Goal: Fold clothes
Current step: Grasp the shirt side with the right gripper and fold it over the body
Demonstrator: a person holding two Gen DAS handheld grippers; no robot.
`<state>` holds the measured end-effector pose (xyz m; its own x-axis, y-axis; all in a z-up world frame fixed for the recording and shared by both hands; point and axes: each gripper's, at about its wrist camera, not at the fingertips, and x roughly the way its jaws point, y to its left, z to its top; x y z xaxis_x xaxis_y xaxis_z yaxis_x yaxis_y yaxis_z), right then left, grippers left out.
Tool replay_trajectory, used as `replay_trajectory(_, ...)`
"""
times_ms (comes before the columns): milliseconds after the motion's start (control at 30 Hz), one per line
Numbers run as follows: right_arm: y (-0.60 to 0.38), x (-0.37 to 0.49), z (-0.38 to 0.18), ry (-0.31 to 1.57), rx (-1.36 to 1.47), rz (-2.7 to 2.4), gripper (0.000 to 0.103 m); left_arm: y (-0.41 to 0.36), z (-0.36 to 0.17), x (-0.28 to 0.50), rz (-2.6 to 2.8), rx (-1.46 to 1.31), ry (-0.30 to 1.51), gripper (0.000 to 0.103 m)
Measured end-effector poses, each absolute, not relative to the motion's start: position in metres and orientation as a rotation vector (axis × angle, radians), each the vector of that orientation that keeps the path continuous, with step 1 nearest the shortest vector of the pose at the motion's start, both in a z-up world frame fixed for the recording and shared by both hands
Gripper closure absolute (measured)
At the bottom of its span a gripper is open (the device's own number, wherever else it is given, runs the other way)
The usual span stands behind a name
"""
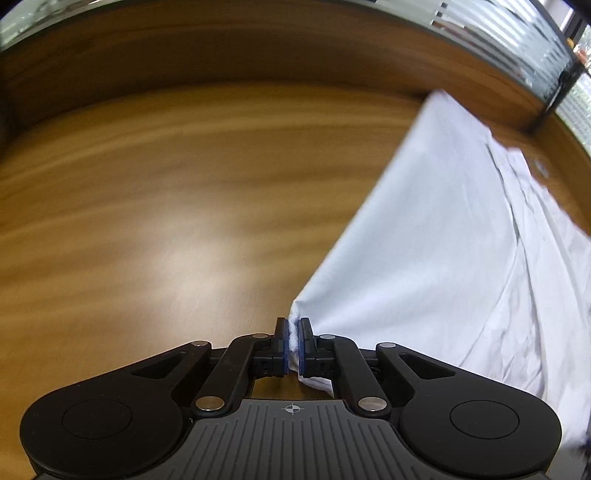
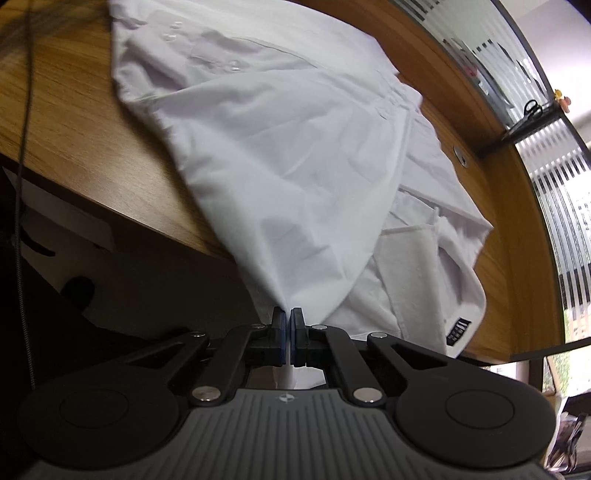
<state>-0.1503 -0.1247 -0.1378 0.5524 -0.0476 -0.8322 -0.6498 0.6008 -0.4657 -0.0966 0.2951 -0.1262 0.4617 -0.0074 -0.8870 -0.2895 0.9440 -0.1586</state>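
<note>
The left gripper (image 1: 294, 325) is closed on a bunched corner of the white shirt (image 1: 454, 236), with a little fold of cloth squeezed between its blue pads (image 1: 284, 341). From that pinch the shirt fans out toward 1 o'clock, its straight edge lifted taut above the wooden worktop (image 1: 166, 206), the rest lying rumpled at 3 o'clock.

The right gripper (image 2: 287, 317) is likewise clamped on the white shirt (image 2: 288, 147), its jaws nearly touching with only thin fabric between them. The cloth rises from the pinch toward 12 o'clock and spreads across the worktop (image 2: 70, 122), hanging over its near edge. A row of buttons (image 2: 173, 31) sits near 11 o'clock, and a dark label (image 2: 458, 330) on the folded collar part lies at 3 o'clock, just beside the gripper
</note>
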Motion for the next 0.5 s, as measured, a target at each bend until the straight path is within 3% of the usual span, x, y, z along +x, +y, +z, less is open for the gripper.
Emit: replay_trajectory(500,-0.145,-0.096,-0.142,0.819,-1.118,0.729,0.101,0.242,-0.12,-0.254,0.446,-0.53,1.22,0.096)
